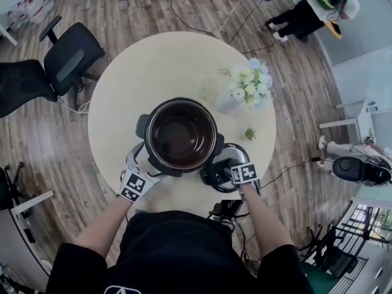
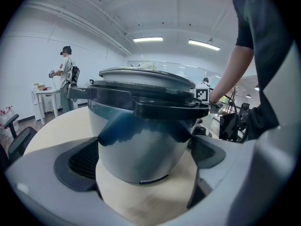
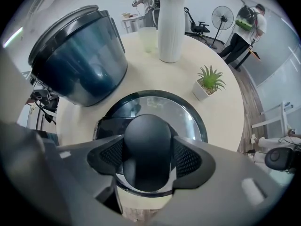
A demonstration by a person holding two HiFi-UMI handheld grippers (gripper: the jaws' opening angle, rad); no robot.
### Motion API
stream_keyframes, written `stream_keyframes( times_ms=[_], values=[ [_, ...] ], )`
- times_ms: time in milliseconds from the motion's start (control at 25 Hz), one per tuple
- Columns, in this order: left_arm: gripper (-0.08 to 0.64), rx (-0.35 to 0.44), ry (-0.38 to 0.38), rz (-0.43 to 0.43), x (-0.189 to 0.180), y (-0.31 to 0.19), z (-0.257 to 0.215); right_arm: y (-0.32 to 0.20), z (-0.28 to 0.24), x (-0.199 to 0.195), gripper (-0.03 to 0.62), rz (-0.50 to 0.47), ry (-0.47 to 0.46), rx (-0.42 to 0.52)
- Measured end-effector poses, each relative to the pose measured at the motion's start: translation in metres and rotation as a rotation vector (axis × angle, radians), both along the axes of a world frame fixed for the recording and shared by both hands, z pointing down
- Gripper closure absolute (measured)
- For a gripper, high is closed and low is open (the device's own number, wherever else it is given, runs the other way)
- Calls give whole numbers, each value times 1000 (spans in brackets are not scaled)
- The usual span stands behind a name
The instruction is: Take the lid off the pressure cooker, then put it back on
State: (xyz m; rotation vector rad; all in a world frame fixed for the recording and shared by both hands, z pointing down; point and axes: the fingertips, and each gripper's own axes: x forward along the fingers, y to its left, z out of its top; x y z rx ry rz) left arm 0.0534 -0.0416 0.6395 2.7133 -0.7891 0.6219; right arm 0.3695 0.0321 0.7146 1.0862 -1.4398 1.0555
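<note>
Pressure cooker [image 1: 180, 136]: open and upright on the round table [image 1: 153, 72], at the 6 o'clock side of the top, its dark inner pot in plain sight.
Lid [image 3: 157, 102]: off the pot. It sits low over the table at about 4 o'clock from the cooker, just beside its body, glass side up. Whether it rests on the wood or hangs a touch above it, I cannot tell.
Right gripper [image 3: 148, 159]: clamped on the lid's round black knob [image 3: 147, 135], with a ribbed pad pressed against each side.
Left gripper [image 2: 143, 159]: jaws wide apart at about 7 o'clock from the cooker, the pot's silver lower wall between them. Contact of the pads with the wall is not clear.
Cooker handle: the black side handle [image 2: 169, 108] juts out above the left gripper's jaws.
Vase of flowers [image 1: 245, 87]: at 2 o'clock from the cooker, white vase upright.
Small potted plant [image 1: 250, 133]: at 3 o'clock from the cooker, just past the lid.
Glass cup [image 3: 148, 39]: pale, just beside the vase.
Office chair [image 1: 73, 54]: off the table at 10 o'clock, on the wood floor.
Background: a person [image 1: 318, 5] stands far off at 1 o'clock.
</note>
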Motion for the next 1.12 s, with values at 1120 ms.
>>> stream_keyframes(
  times_ms=[1120],
  values=[
    [-31, 7, 12, -1, -1, 2, -1, -14, -84, 24, 307, 71, -2, 4]
  ],
)
